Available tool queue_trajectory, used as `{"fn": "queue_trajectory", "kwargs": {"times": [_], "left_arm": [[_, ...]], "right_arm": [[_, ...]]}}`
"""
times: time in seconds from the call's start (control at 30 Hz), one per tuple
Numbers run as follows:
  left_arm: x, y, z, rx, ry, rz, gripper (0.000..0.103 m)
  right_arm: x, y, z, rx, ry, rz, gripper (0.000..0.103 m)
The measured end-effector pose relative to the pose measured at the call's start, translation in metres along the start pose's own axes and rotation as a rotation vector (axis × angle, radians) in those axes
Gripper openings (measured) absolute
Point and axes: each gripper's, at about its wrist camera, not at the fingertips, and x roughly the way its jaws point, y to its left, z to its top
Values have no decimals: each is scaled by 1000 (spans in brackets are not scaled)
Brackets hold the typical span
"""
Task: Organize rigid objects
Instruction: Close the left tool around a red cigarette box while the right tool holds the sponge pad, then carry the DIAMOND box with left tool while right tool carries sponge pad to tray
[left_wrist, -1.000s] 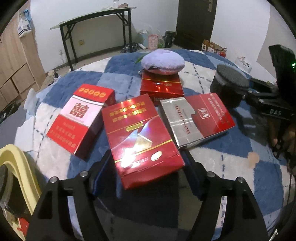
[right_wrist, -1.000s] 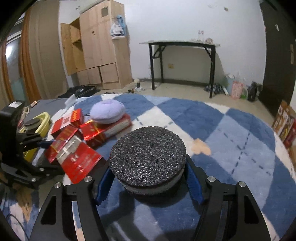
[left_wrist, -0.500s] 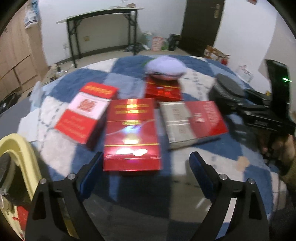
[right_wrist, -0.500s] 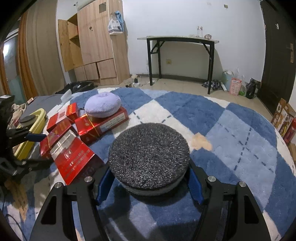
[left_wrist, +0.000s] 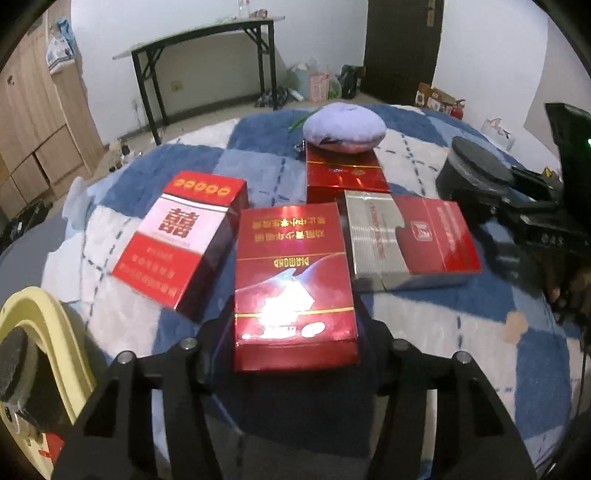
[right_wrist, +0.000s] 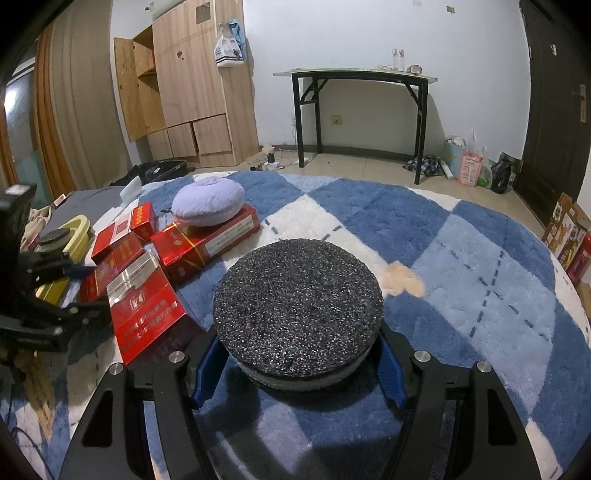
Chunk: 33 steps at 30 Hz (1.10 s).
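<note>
Red DIAMOND carton (left_wrist: 293, 291) clamped between my left gripper (left_wrist: 295, 341) fingers, lying flat on blue-white checked rug (right_wrist: 461, 266). Red-white carton (left_wrist: 181, 240) just left of it, silver-red carton (left_wrist: 410, 238) just right, edges seemingly touching. Behind: fourth red carton (left_wrist: 345, 177) with lilac cushion (left_wrist: 345, 127) on top. My right gripper (right_wrist: 299, 367) fingers grip black round foam-topped puck (right_wrist: 297, 306), over rug.

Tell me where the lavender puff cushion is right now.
The lavender puff cushion sits on the far red carton, behind the row of three packs in the left wrist view; in the right wrist view it lies left of the gripped black disc.
</note>
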Motion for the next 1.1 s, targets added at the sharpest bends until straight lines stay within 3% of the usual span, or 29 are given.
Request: {"fn": "queue_trajectory", "kwargs": {"times": [0.3, 0.43, 0.5, 0.6, 0.67, 0.87, 1.1], "left_arm": [[-24, -18, -8, 16, 5, -15, 58], [-7, -19, -5, 3, 53, -11, 70], [2, -16, -2, -5, 56, -9, 71], [8, -14, -1, -7, 29, -20, 70], [5, -15, -2, 8, -1, -10, 58], [-18, -9, -6, -14, -50, -9, 58], [-91, 26, -17, -100, -173, 13, 58]], "right_arm": [[0, 1, -1, -7, 1, -8, 70], [1, 2, -1, -8, 4, -13, 69], [1, 2, -1, -8, 5, -14, 70], [1, 2, -1, -9, 6, -14, 69], [1, 2, -1, -8, 6, -14, 69], [-2, 1, -1, -2, -12, -9, 69], [-28, 1, -1, -9, -97, 2, 68]]}}
